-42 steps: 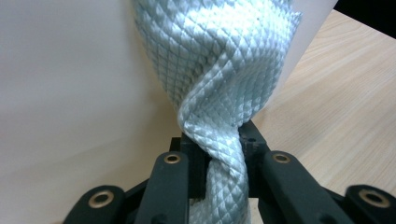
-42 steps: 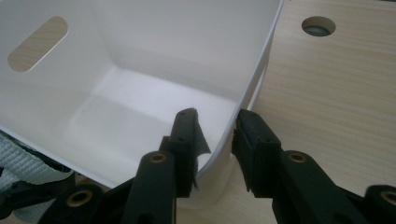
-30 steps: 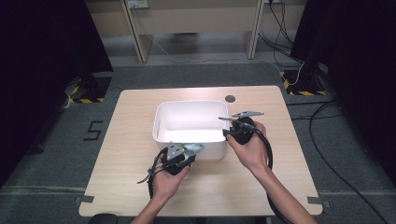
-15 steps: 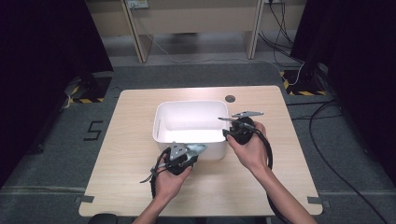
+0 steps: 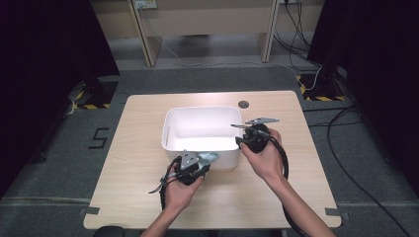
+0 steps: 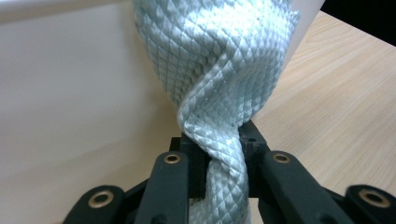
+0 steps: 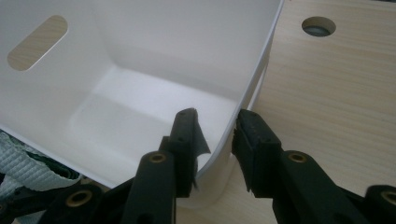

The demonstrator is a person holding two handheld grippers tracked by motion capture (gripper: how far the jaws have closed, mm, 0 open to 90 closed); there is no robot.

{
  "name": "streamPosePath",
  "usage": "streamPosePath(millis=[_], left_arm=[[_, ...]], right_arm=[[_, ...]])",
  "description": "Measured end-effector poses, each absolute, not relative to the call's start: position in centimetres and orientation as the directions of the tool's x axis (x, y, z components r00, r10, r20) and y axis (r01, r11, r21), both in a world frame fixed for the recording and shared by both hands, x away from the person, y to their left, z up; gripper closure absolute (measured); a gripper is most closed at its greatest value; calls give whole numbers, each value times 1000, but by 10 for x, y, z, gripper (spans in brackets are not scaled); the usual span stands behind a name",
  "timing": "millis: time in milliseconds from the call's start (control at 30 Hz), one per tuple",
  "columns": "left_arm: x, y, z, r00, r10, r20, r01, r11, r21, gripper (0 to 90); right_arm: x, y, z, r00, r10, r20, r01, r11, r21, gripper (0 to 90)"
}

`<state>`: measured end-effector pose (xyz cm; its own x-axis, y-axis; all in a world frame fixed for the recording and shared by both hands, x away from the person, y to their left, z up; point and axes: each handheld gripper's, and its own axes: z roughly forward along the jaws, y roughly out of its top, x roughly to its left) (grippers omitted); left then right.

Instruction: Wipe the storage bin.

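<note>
Left tongs [image 6: 217,163] clenching a pale-green quilted fabric cloth [image 6: 219,79], hanging against the near wall of the white rectangular plastic tub [image 5: 170,133]. Right tongs [image 7: 215,140] straddling the tub's right near corner rim, pads not visibly pressing. Tub sitting mid-way on the light wooden surface [image 5: 138,173].

In the right gripper view, the right tool [image 7: 215,140] straddles the near corner wall of a white bin [image 7: 140,74], one jaw inside and the other outside on the tabletop [image 7: 336,93] side; whether the pads actually press on the wall is hard to tell. The bin's far wall has an oval handle slot [image 7: 37,42], and a round hole [image 7: 318,26] sits in the tabletop beyond. At the lower left, a pale woven cloth [image 7: 23,163] lies by the bin's rim.
</note>
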<state>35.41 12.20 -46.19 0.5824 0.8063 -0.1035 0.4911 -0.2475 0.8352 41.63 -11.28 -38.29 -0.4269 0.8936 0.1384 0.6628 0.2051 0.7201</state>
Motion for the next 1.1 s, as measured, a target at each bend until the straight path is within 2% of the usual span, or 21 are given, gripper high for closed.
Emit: streamPosePath(millis=[1100], left_arm=[[358,119,-480,579,811,-86,510,-278,814,773]], right_arm=[[416,-112,-384,-431,892,134,657,208,725,686]])
